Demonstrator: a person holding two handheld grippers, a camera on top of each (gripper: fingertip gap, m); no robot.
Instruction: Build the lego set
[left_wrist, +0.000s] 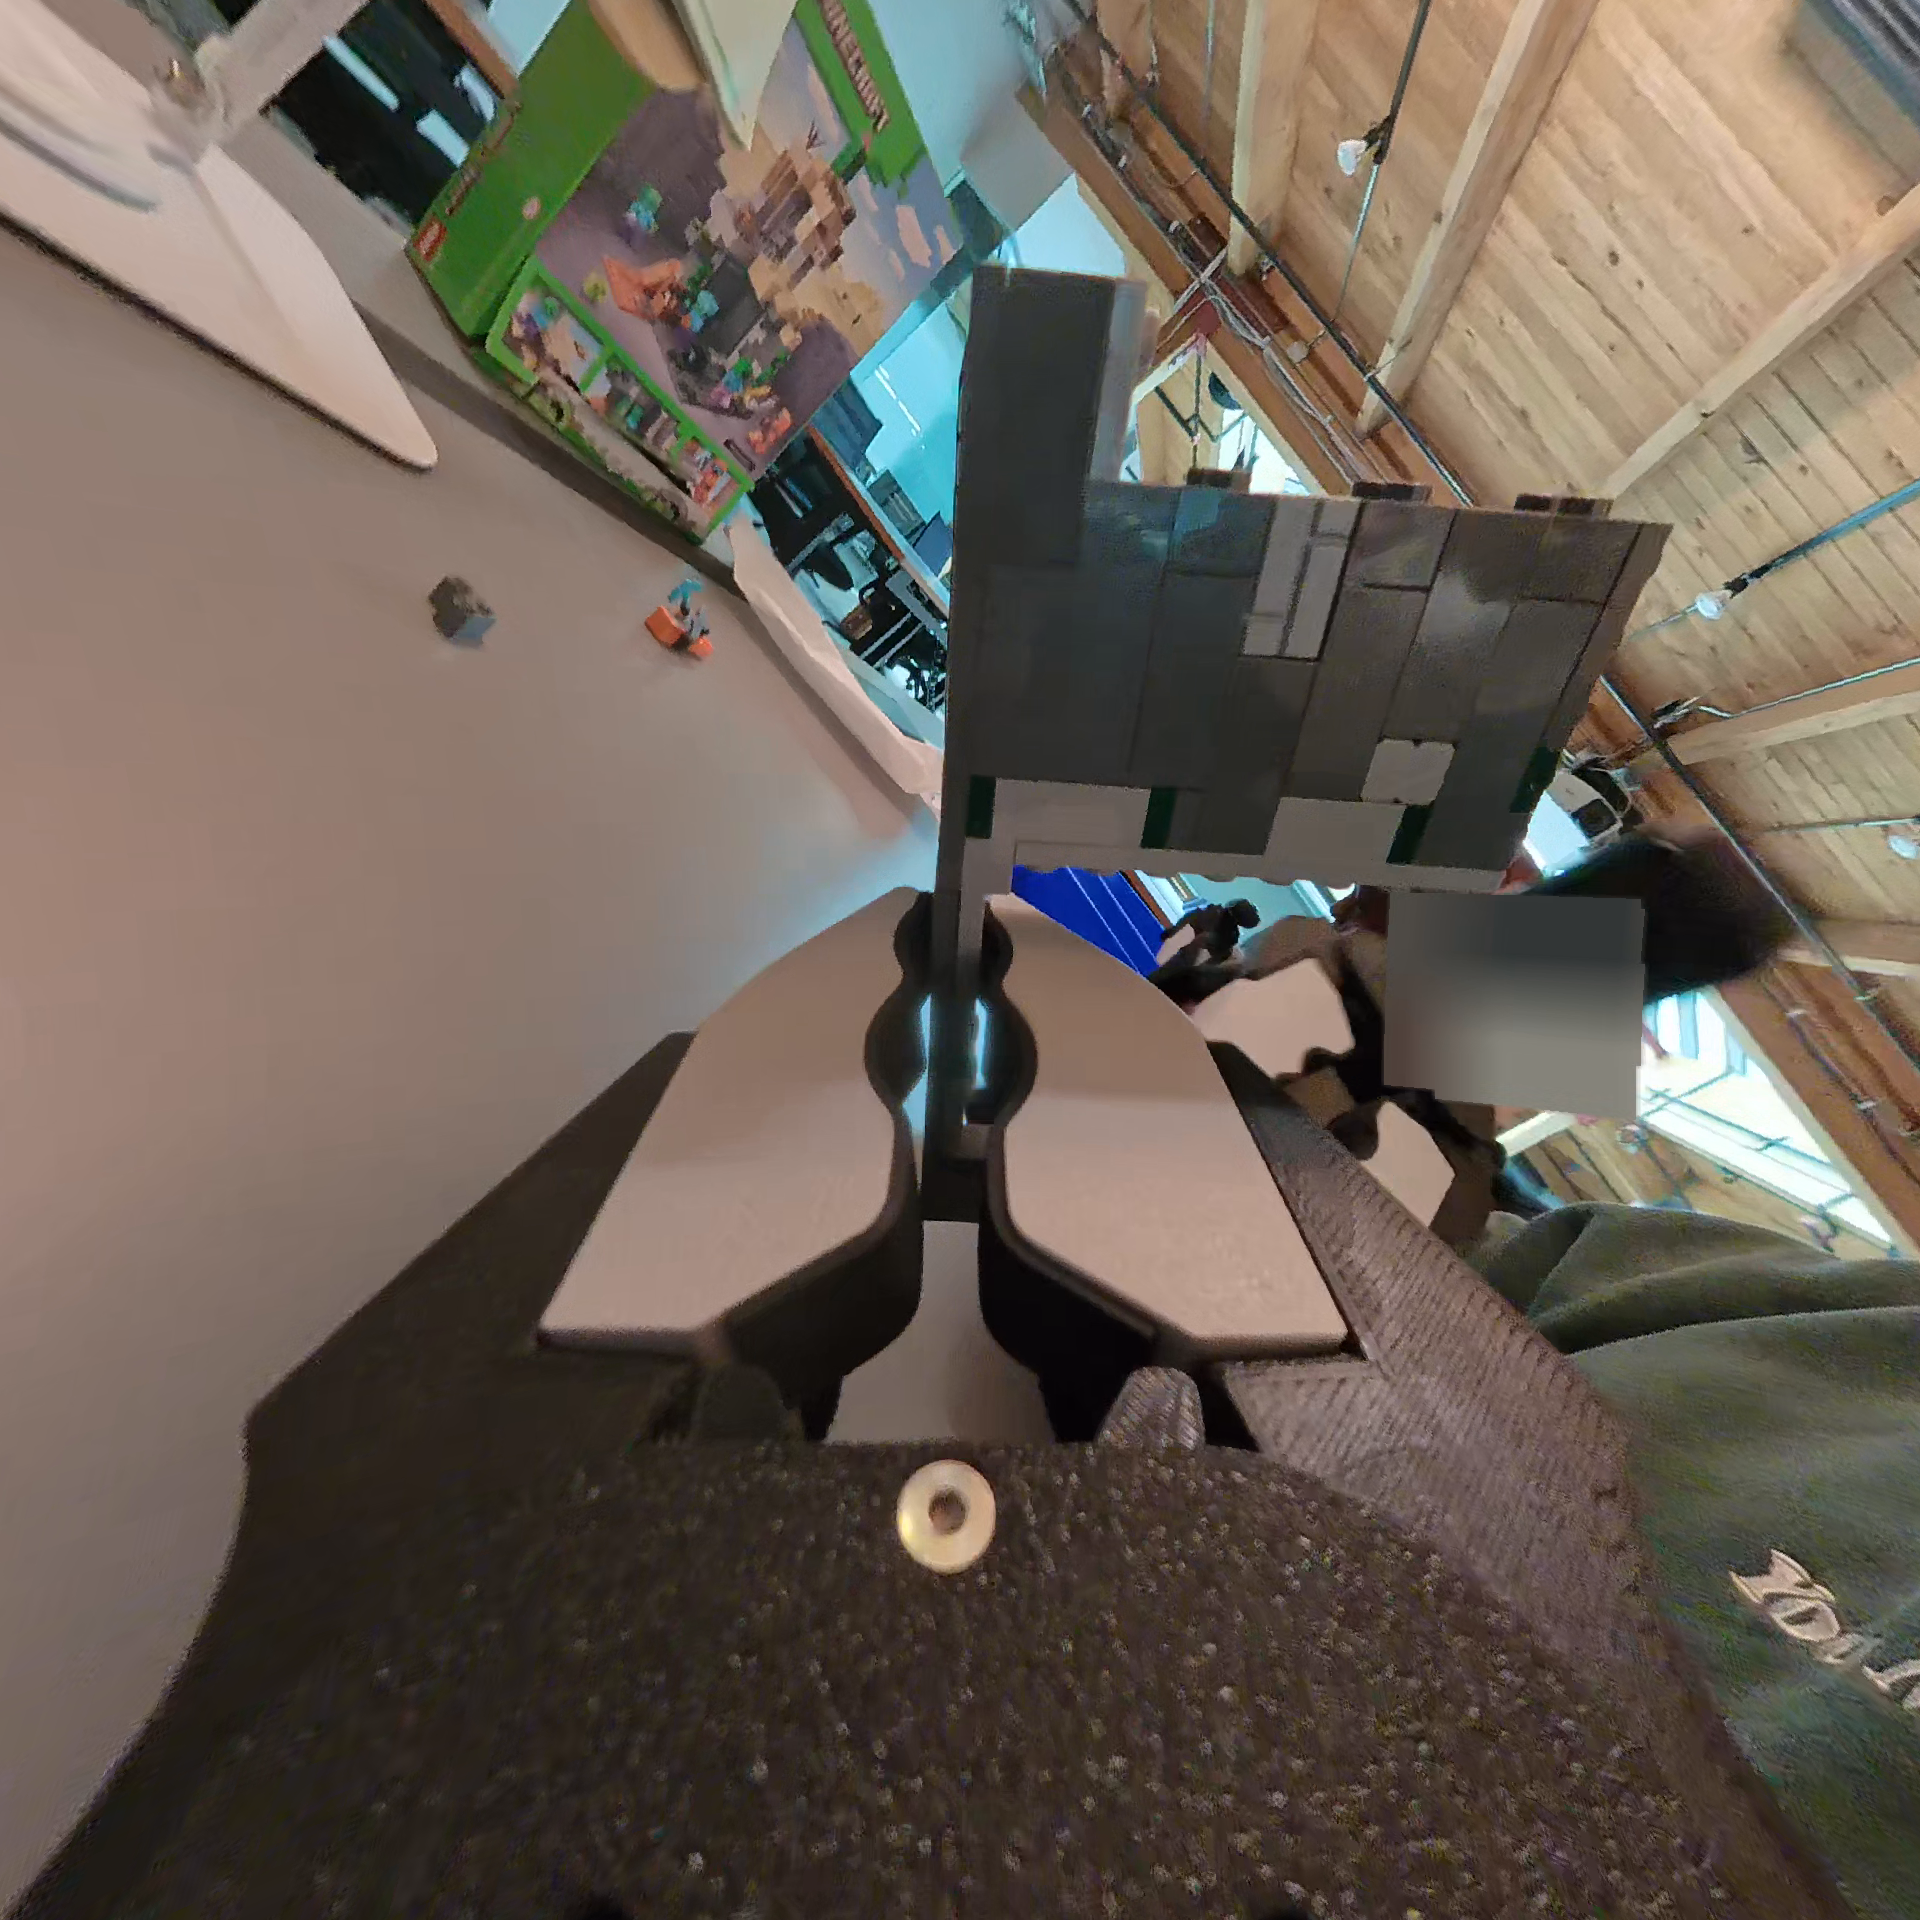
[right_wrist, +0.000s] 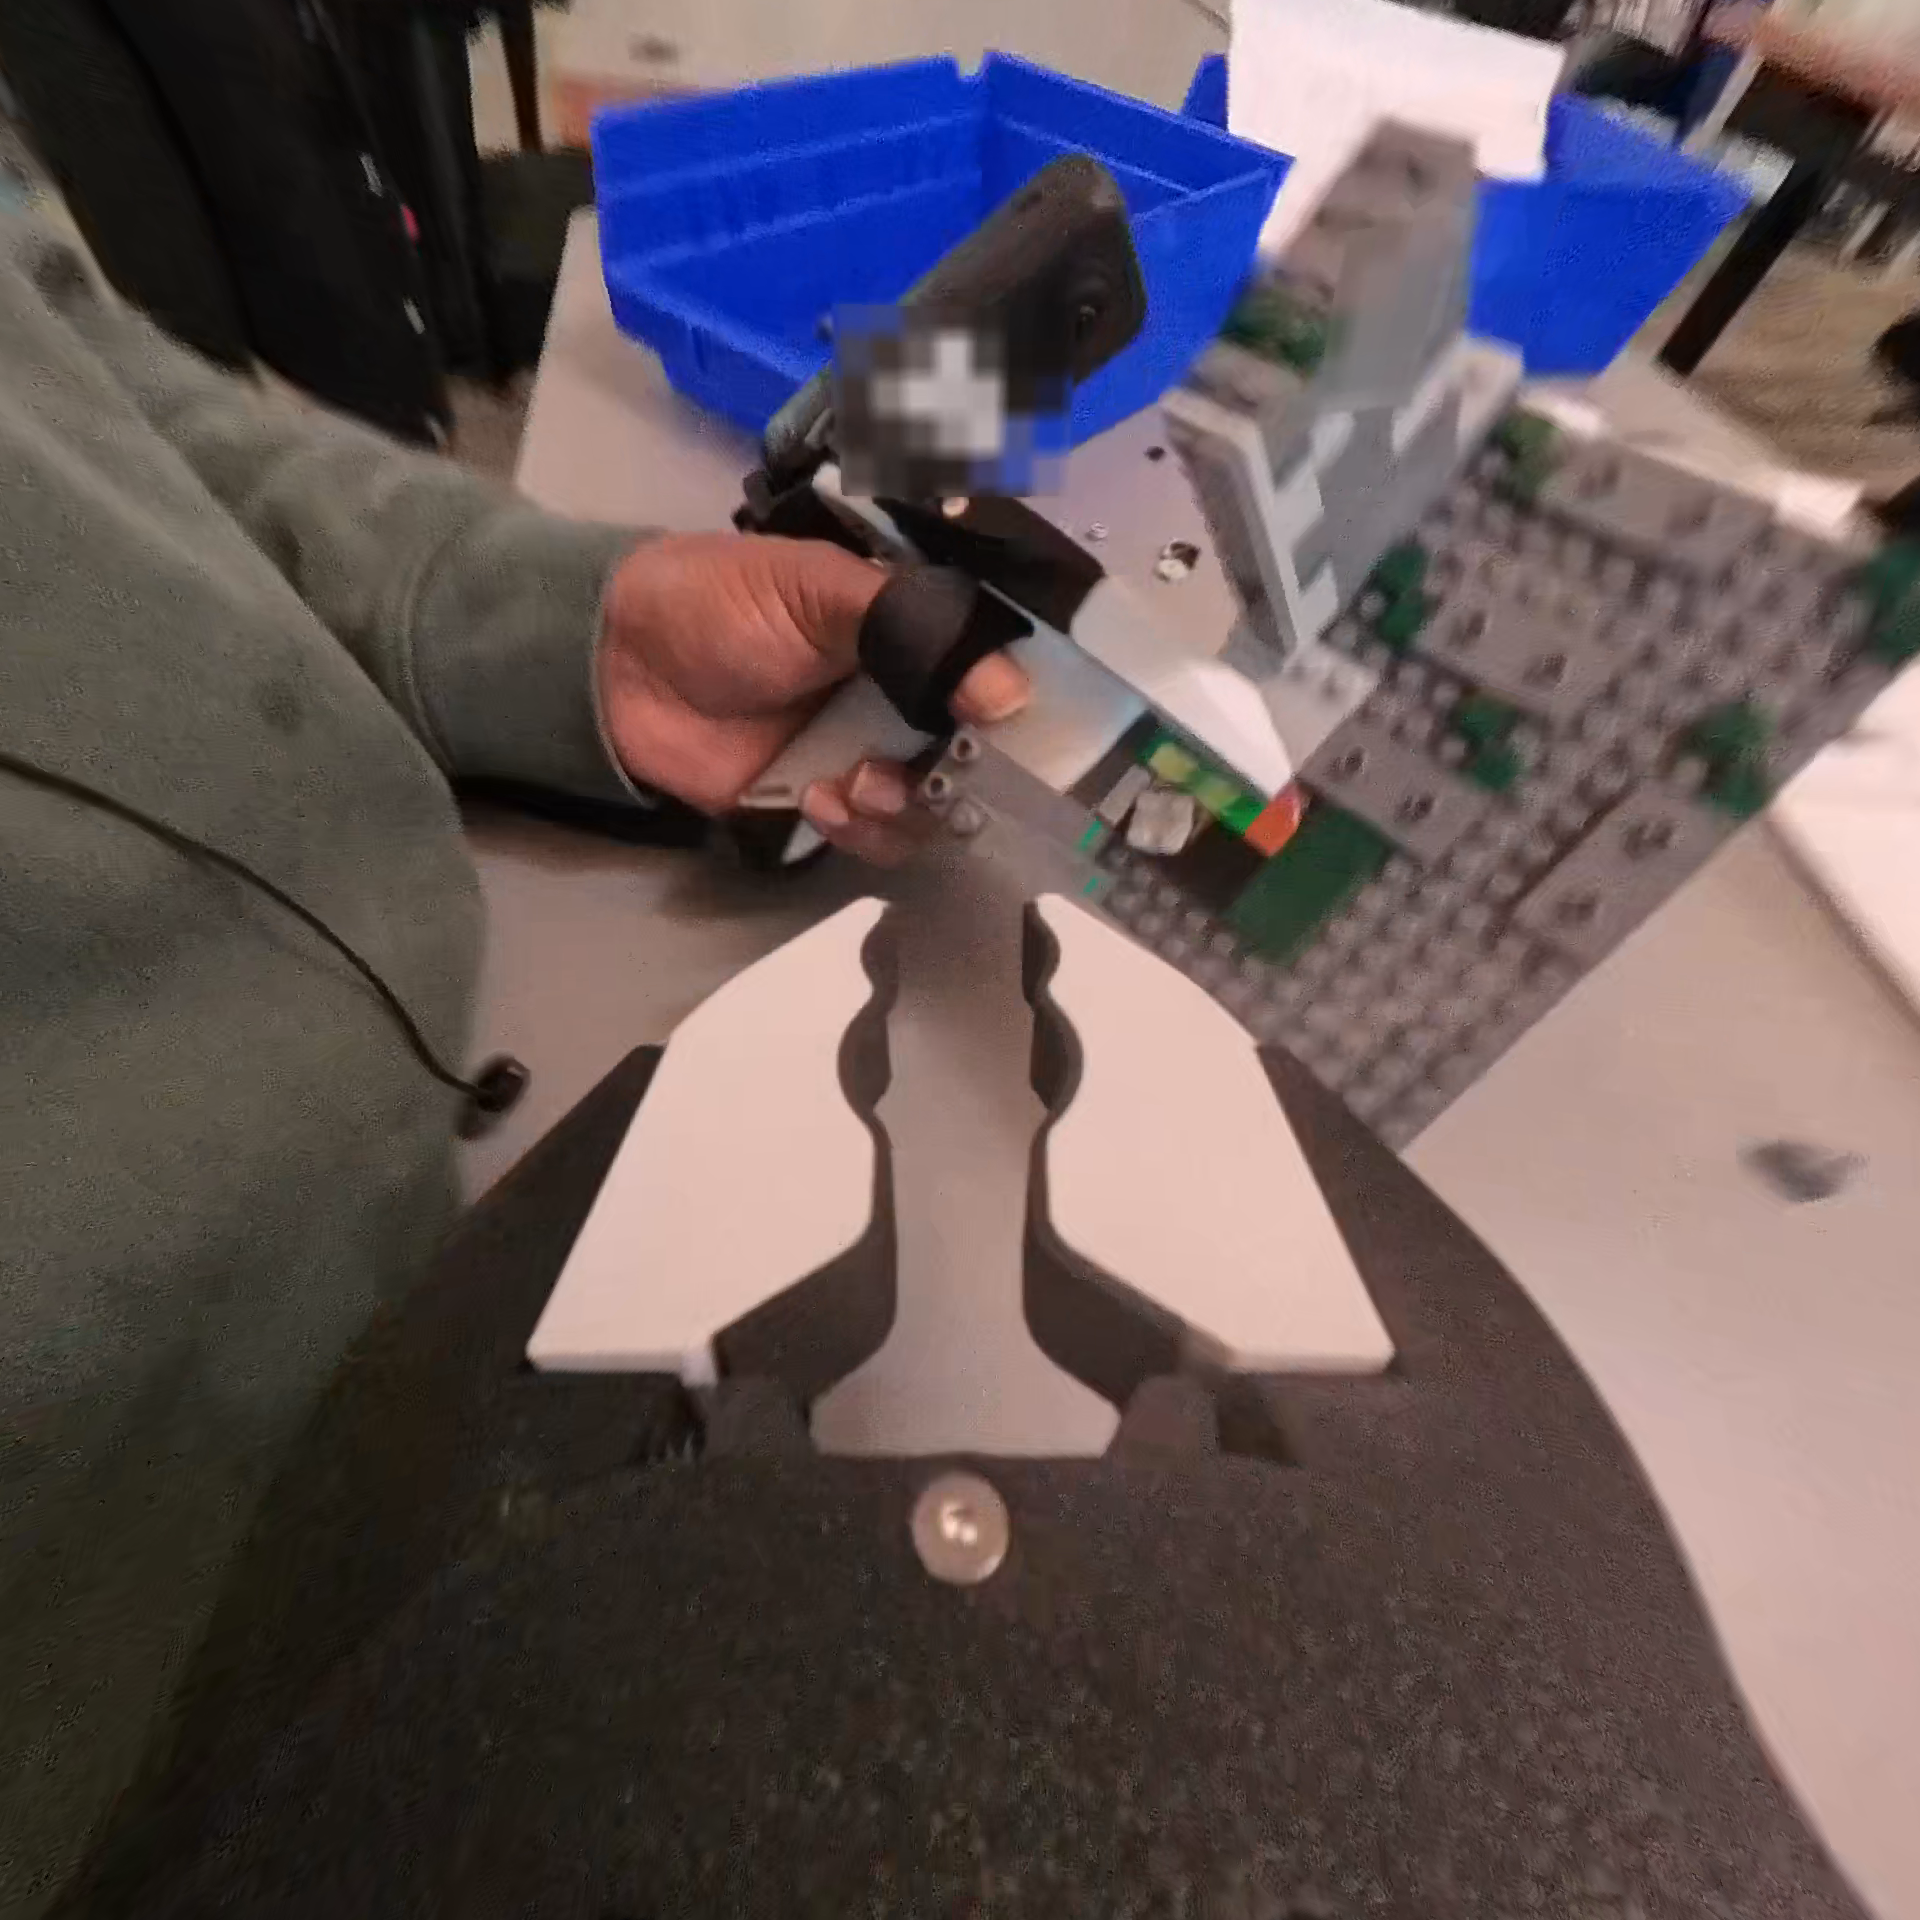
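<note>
My left gripper (left_wrist: 951, 935) is shut on the thin edge of the grey lego build (left_wrist: 1299, 665). It holds the build up off the table, tilted, with its smooth underside toward the camera. In the right wrist view the same build (right_wrist: 1507, 790) shows its studded top, with grey walls, green bits and a small orange piece. A hand holds the left gripper (right_wrist: 1195, 717) clamped on the build's near edge. My right gripper (right_wrist: 956, 925) is open and empty, its tips just short of the build's near corner.
A green lego box (left_wrist: 675, 260) stands at the back of the grey table (left_wrist: 260, 831). A small grey piece (left_wrist: 460, 608) and a small orange model (left_wrist: 681, 623) lie near it. Two blue bins (right_wrist: 883, 208) (right_wrist: 1610, 239) stand behind the build. A dark piece (right_wrist: 1803, 1169) lies at right. The tips of one gripper are about 8 cm away from the tips of the other. My left tips are roughly 20 cm from the small grey piece (left_wrist: 460, 608).
</note>
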